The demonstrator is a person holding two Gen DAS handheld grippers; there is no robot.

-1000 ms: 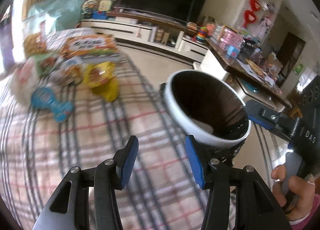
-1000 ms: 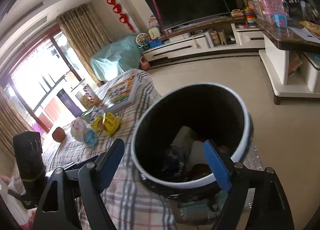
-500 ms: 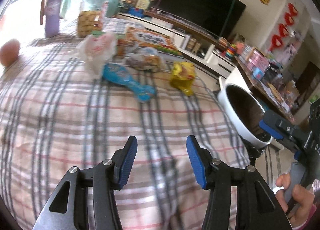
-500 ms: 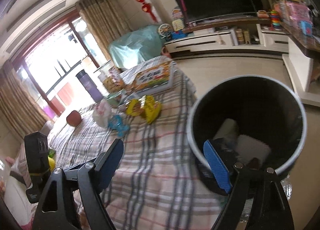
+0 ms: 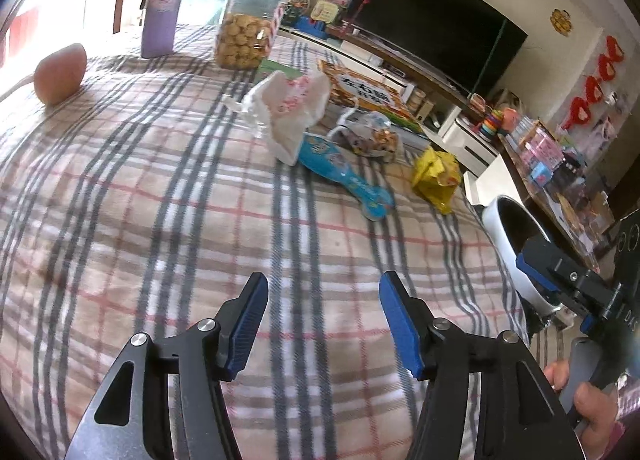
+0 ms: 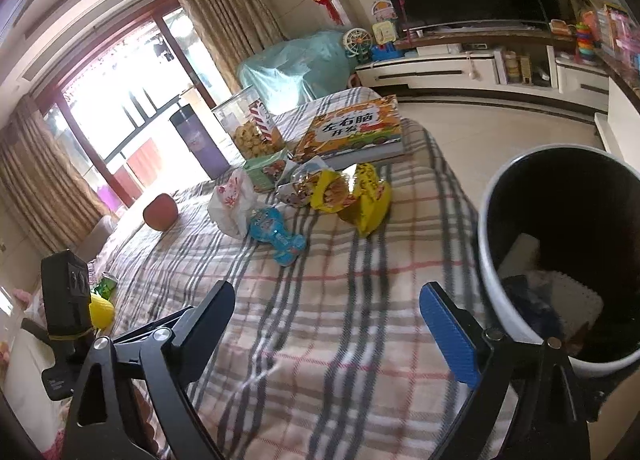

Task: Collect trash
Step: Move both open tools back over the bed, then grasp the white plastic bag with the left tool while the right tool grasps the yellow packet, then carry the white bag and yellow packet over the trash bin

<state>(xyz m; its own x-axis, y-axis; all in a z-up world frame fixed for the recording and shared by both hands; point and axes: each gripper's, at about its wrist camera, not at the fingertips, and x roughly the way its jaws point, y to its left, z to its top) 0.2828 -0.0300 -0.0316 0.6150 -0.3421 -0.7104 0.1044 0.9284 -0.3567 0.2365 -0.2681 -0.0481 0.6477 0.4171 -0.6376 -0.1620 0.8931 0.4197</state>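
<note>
Plaid-covered tabletop [image 6: 340, 340] carrying a cluster of snack litter; the white-rimmed trash bin [image 6: 492, 260], black inside and already holding some waste, stands off its right edge and serves as landmark. Farthest from the bin lies a crumpled white plastic bag [image 5: 288, 111] with pink print; next toward the bin a flat blue wrapper [image 5: 344, 175]; nearest the bin a crumpled yellow snack packet [image 6: 366, 199]. All three look light, limp and probably slippery, so a pinch on a raised fold or a bunched edge should hold better than a flat face. Left gripper [image 5: 322, 324] and right gripper [image 6: 332, 320] both hover short of the litter, fingers apart and holding nothing.
</note>
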